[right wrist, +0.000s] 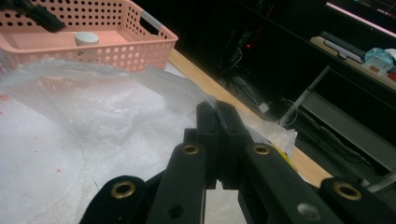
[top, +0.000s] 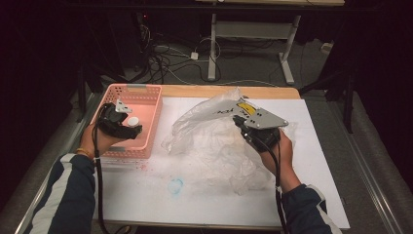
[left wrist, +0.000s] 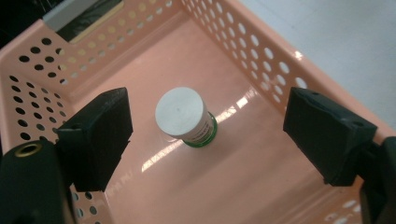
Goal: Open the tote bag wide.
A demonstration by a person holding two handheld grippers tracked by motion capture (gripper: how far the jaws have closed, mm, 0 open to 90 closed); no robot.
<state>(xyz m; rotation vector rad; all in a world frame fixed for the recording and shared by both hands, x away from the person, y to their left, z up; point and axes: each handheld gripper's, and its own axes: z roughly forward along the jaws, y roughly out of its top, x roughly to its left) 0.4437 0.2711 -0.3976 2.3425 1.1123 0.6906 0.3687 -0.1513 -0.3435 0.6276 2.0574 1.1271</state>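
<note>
High view puts the pink basket at ten o'clock on the table, a white-capped bottle standing upright on its floor. Over it the left gripper hangs with jaws spread wide, holding nothing. Near two o'clock the right gripper, jaws pressed together, pinches the edge of the clear plastic bag. Best to lift the bag slowly, keeping the pinch firm. Its crumpled film hides any contents.

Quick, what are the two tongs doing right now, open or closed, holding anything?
Left tongs: open, empty, above the small bottle in the pink basket.
Right tongs: closed on the clear plastic bag.
</note>
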